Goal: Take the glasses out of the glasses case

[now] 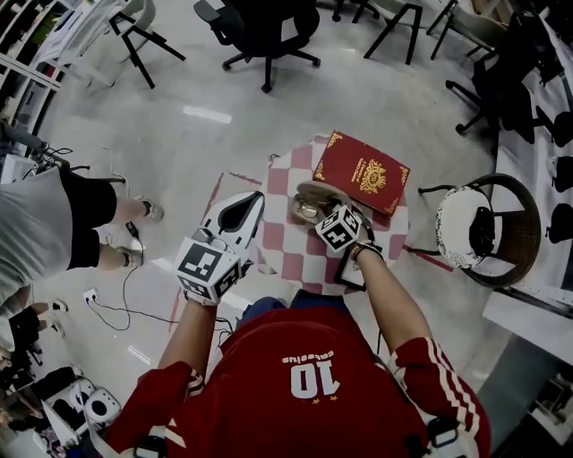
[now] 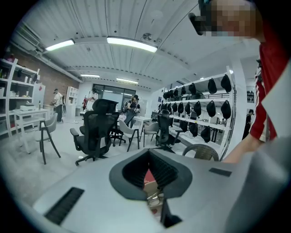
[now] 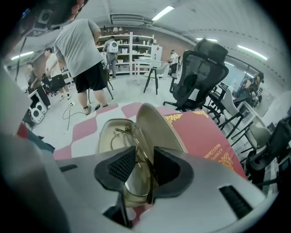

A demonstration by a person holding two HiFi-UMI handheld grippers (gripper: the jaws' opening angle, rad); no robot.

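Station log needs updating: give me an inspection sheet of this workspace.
Surface: small table, red-and-white checked cloth.
Job's things: glasses case open; glasses standing between the right jaws.
Clutter: red book beside the case.
Grippers: right gripper shut on the glasses; left gripper shut, empty, off the table's left.
Cables: cable on the floor, left.
Surroundings: office chair, wicker chair, standing person.

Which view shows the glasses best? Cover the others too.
Right gripper view: the glasses close up, lens between its jaws, at the open case. Head view shows only a small glint by the right gripper; left gripper view, a sliver.
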